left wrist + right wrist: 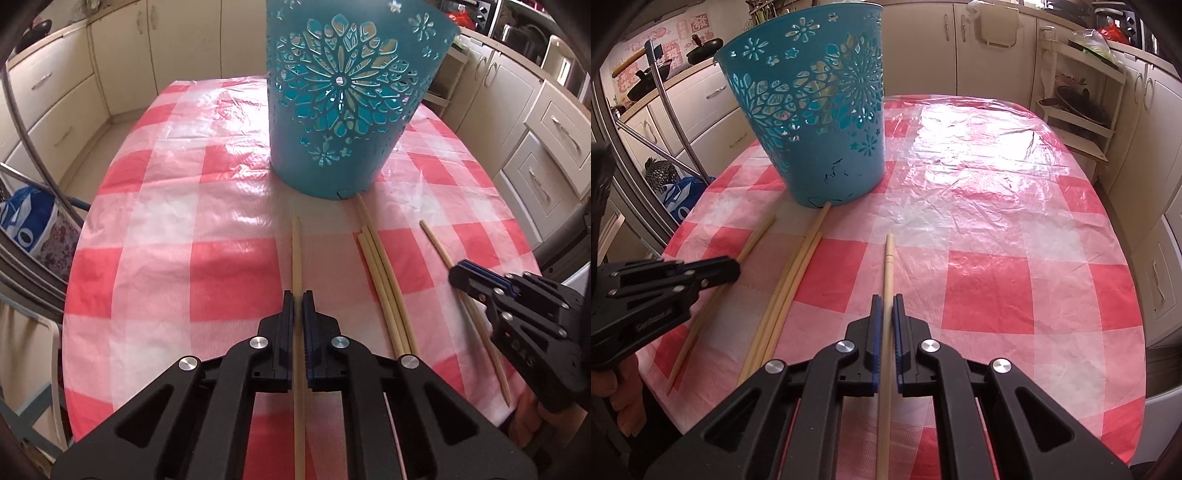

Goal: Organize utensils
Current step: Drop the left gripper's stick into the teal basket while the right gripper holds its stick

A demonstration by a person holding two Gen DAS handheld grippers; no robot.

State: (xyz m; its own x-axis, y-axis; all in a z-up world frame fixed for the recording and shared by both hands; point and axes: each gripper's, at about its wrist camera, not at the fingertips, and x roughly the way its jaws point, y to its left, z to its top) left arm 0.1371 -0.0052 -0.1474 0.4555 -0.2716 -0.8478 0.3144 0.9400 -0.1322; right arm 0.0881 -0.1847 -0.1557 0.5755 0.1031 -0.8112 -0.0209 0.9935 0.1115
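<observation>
Left wrist: pale chopstick (296, 254) (slender, straight); teal basket (343, 103) beyond.

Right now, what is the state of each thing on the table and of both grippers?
Left hand-held gripper: shut on one pale wooden chopstick.
Right hand-held gripper: shut on another wooden chopstick.
Three loose chopsticks: lying flat together.
Teal cut-out plastic basket: upright.
</observation>
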